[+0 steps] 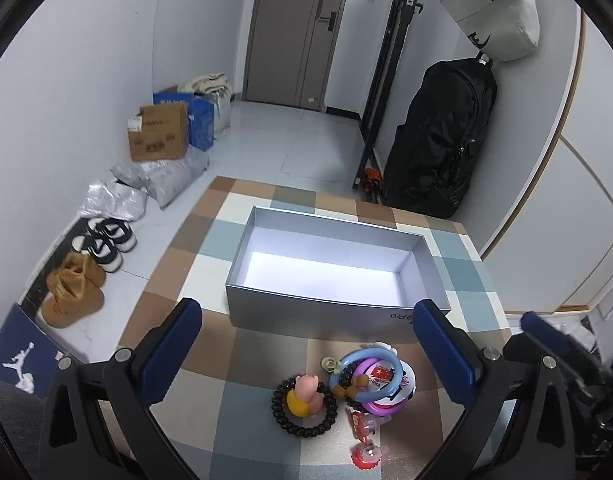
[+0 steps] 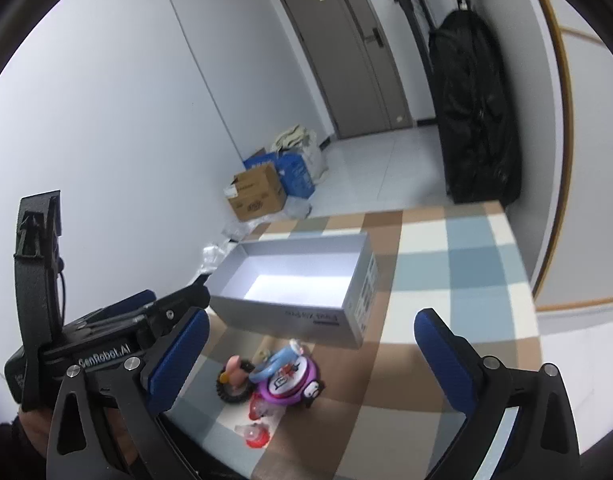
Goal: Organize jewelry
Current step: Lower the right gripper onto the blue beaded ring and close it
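Both your left tongs [image 1: 306,344] and right tongs [image 2: 312,346] gape wide, gripping nothing; the colourful heap of plastic bangles and trinkets [image 1: 346,388] lies between their fingers on the checked bench [image 1: 250,412], the grey cardboard box [image 1: 306,310] just beyond.

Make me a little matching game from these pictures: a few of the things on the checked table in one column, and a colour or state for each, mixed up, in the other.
Things:
1. grey box
2. spiral hair tie
3. ring on top of the pile
4. left gripper

Colour or state:
A. black, with a pink and yellow figure sitting in it
B. open, holding nothing
C. light blue
D. lid off, nothing inside

Pairs: 1-D, 2-A, 3-C, 4-B
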{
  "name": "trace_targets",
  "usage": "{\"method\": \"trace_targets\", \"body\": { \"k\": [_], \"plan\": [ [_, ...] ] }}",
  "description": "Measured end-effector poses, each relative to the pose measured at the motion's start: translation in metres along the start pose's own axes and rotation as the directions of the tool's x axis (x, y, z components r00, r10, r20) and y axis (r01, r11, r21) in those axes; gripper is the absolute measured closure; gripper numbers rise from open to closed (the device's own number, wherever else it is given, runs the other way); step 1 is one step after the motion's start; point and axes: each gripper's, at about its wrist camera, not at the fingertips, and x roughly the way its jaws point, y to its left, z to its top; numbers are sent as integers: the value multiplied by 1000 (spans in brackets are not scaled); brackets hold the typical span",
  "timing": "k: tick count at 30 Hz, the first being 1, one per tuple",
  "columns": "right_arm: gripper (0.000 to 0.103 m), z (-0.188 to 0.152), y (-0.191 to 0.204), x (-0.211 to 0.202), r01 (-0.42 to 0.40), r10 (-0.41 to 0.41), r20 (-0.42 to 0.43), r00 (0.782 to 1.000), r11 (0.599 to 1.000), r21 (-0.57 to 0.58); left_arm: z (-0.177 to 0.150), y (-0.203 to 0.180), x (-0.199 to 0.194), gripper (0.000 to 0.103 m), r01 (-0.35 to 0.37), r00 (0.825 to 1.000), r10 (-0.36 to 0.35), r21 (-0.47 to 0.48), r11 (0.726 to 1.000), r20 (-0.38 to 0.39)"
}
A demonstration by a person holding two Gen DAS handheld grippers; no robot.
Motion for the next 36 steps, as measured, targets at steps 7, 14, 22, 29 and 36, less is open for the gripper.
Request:
{"method": "trace_targets", "body": {
  "k": [7,14,22,29,36],
  "plan": [
    [20,-5,-8,23,-41,50,-124,991,996,75,0,22,12,1,12,996,-17,-60,998,-82],
    [40,-12,-2,45,-62,78,-223,972,995,77,0,42,21,1,-25,985,3,-124,992,-174],
    [66,-15,23,59,-54,54,-296,954,998,8,1,54,25,1,-48,974,14,-144,988,-227],
    [77,-22,35,72,-2,-19,-348,937,998,-60,0,60,28,1,-27,965,-12,-147,989,-260],
    [94,-19,32,84,40,-59,-372,926,997,-59,0,65,31,1,-33,958,-12,-151,988,-287]
  ]
}}
